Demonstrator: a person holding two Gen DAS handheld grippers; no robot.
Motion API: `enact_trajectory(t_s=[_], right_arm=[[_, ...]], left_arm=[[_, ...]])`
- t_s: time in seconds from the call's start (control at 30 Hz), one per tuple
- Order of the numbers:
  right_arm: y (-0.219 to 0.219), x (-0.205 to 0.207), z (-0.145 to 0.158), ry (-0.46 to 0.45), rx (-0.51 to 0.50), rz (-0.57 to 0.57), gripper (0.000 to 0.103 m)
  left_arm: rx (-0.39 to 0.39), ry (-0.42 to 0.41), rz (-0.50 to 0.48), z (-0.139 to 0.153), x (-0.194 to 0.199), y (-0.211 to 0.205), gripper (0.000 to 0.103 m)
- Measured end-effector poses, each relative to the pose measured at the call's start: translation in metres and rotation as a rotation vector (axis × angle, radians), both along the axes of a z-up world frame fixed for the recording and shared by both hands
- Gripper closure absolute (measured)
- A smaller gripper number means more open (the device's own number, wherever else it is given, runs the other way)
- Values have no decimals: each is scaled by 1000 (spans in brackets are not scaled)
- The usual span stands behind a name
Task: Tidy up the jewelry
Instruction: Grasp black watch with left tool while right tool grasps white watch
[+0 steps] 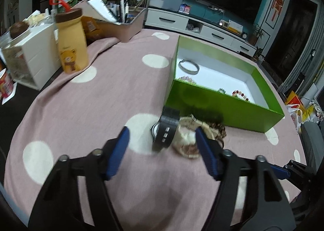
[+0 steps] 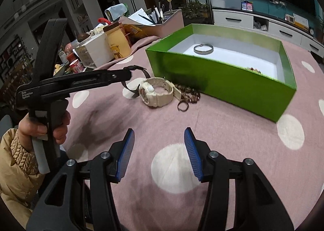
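Observation:
A green box with a white inside stands on the pink dotted cloth. It holds a grey bangle and bead bracelets. In front of it lie a black watch, a cream watch and a brown bead bracelet. My left gripper is open, its fingers either side of the two watches; in the right wrist view its tip is over the black watch. My right gripper is open and empty, nearer than the jewelry.
A yellow bear bottle, white drawers and a pink tray of pens and notebooks crowd the far left of the table. A TV cabinet stands behind. A chair is at the right edge.

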State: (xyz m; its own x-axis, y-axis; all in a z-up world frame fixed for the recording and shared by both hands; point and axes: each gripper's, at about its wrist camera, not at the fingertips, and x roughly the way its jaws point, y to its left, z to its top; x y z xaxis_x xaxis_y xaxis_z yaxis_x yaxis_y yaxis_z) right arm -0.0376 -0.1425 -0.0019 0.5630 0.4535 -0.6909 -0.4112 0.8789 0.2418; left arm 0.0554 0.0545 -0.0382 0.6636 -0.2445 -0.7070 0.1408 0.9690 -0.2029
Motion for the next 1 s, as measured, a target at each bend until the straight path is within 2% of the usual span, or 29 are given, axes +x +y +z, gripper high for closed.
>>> enact_trajectory(t_s=[0.07, 0.1, 0.13, 0.37, 0.6, 0.8, 0.93, 1.0], right_arm=[[4, 7, 3, -13, -16, 10, 51], [6, 11, 3, -16, -20, 15, 51], [9, 17, 3, -19, -29, 21, 51], [34, 44, 2, -41, -79, 100, 51], [58, 65, -4, -43, -145, 188, 51], [76, 78, -12, -43, -214, 248, 52], [84, 85, -22, -23, -264, 276, 66], [85, 83, -25, -35, -292, 276, 78]], left_arm=[[1, -5, -17, -1, 4, -3, 63], [1, -6, -25, -2, 6, -4, 74], [1, -8, -37, -3, 8, -4, 80], [-28, -11, -62, -4, 9, 1, 83], [-88, -9, -25, 0, 5, 25, 83], [-67, -36, -6, 5, -1, 32, 83], [-62, -35, -2, 6, -3, 34, 83], [-67, -35, 5, 7, -4, 37, 83]])
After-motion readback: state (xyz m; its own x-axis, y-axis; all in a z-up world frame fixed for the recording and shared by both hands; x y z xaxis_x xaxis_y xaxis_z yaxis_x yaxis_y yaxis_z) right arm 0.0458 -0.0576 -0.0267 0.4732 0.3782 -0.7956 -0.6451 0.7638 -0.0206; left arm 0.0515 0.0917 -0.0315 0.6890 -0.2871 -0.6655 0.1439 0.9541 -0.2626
